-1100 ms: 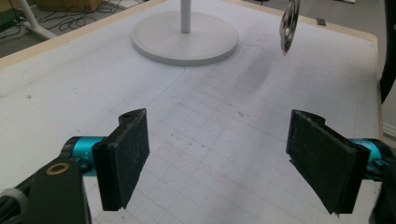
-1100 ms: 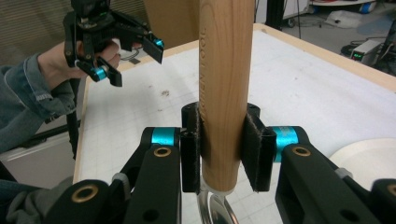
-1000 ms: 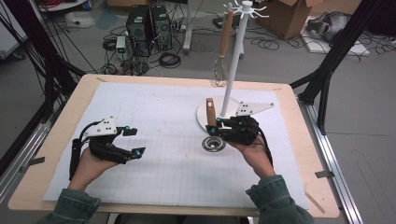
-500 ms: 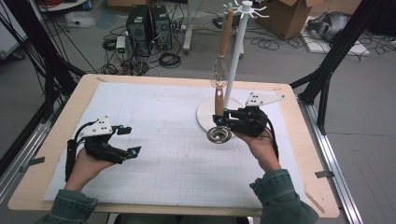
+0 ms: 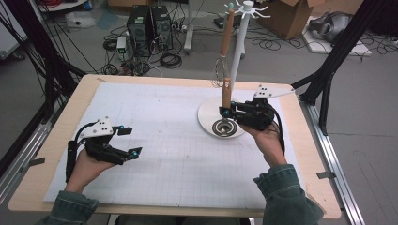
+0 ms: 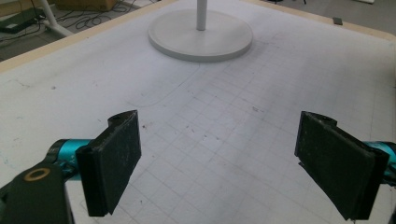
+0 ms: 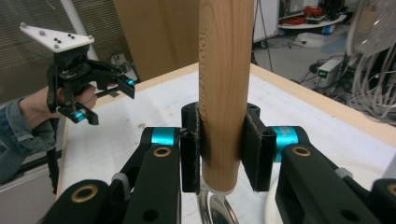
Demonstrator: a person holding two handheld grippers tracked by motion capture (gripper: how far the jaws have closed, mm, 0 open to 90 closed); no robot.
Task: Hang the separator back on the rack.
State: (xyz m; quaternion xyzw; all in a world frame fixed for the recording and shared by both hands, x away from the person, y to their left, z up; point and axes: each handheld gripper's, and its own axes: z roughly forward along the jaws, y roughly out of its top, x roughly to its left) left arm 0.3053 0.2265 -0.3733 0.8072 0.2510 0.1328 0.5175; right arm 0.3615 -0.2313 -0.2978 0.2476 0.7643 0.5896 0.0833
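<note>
Two grippers working: I'm keeping my left gripper point(image 5: 126, 140) idling with jaws spread wide over bare grid mat point(image 5: 169, 154), leaving room. My right gripper point(image 5: 224, 112) is clamping the wooden-handled utensil point(image 5: 226, 93) upright over the white stand base point(image 5: 206, 123), likely for hanging beside the whisk point(image 5: 219, 70); table edge is near.

We look past a wooden counter point(image 5: 56, 197) onto grey floor point(image 5: 371, 98), black computer towers point(image 5: 149, 21) amid tangled cables point(image 5: 170, 60), a cardboard box point(image 5: 286, 16), black frame struts point(image 5: 345, 42) at both sides
</note>
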